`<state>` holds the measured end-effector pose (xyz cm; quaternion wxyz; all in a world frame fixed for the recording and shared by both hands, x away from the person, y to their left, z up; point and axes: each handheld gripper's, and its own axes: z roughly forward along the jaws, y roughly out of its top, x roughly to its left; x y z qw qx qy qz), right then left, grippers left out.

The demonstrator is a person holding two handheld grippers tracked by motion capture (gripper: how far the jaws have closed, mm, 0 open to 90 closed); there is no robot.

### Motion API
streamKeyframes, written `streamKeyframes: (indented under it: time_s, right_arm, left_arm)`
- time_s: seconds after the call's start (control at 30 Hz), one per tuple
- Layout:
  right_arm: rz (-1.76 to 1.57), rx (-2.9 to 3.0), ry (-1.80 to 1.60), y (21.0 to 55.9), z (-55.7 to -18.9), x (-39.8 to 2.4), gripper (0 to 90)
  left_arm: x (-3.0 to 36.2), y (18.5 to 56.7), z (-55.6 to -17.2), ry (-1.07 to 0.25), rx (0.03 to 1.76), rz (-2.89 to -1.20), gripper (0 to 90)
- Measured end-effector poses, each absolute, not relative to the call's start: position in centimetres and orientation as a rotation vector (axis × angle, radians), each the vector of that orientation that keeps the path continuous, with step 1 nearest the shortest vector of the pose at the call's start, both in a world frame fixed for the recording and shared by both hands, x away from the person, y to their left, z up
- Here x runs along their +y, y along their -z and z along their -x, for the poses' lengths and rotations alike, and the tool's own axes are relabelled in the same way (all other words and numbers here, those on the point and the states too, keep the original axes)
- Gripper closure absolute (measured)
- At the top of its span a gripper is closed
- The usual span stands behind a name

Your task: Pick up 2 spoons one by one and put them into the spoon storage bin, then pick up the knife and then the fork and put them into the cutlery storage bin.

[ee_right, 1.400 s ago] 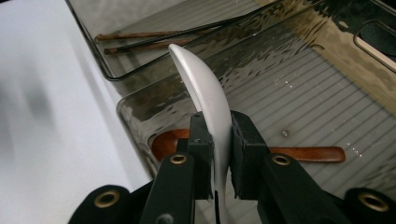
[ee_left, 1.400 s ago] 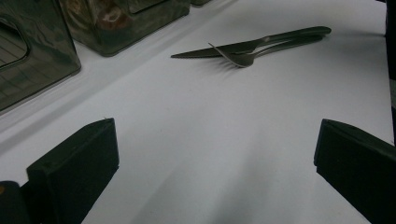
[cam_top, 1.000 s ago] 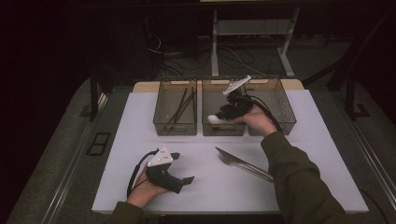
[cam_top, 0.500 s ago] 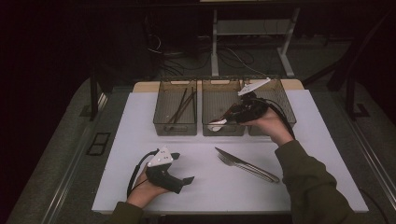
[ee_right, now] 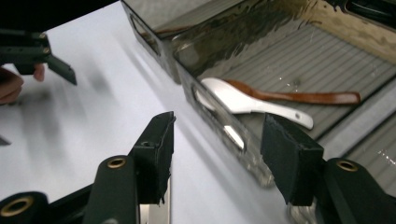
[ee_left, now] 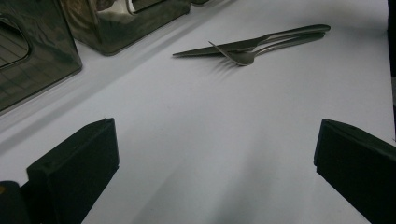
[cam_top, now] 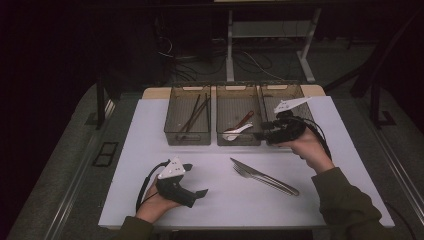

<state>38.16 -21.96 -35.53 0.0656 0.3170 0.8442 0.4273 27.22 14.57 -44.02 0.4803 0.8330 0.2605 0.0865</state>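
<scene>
The right gripper (cam_top: 264, 135) is hanging by the front wall of the middle bin (cam_top: 238, 140). Its jaws have just been opening, and they are standing partly apart with nothing between them. In the right gripper view, the white spoon (ee_right: 254, 103) is lying flat on the floor of that bin, and a brown spoon (ee_right: 299, 96) is lying just behind it, touching it. So it looks like the spoon is already sorted.

The left gripper (cam_top: 201, 193) is resting on the white mat (cam_top: 150, 150) near the person. Its jaws are standing wide apart, and they are holding nothing.

Farther out, a knife (cam_top: 260, 175) and a fork (cam_top: 250, 173) are lying together on the mat, between the two grippers. The knife is lying across the fork. They are not in any bin yet.

The left bin (cam_top: 187, 137) is holding dark chopsticks (cam_top: 194, 114). The right bin (cam_top: 295, 95) is sitting behind the right gripper, and what is inside it is hard to see.

The sorting seems mostly done. The knife and fork are probably the things left to put away.
</scene>
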Motion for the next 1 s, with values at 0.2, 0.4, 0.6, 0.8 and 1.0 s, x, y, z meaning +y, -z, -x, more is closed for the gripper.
streamKeyframes:
  time_s: [0.2,0.4,0.6,0.8,1.0]
  right_arm:
    - [-0.957,2.565,-1.306,36.0,-36.4,-23.2,44.1]
    - [-0.970,2.573,-1.285,36.4,-34.8,-24.4,44.1]
    - [-0.975,2.621,-1.184,37.1,-33.6,-24.9,46.6]
    - [-0.957,2.694,-1.048,37.6,-32.6,-24.7,48.9]
    - [-0.930,2.772,-0.944,38.1,-32.3,-23.9,51.7]
  left_arm:
    - [14.5,44.0,-27.2,-0.212,0.634,-2.031,0.0]
    - [14.6,43.9,-27.2,-0.215,0.635,-2.029,0.0]
    - [14.7,43.9,-27.1,-0.217,0.634,-2.027,0.0]
    - [14.7,43.8,-27.0,-0.222,0.635,-2.025,0.0]
    - [14.8,43.8,-27.0,-0.222,0.638,-2.026,0.0]
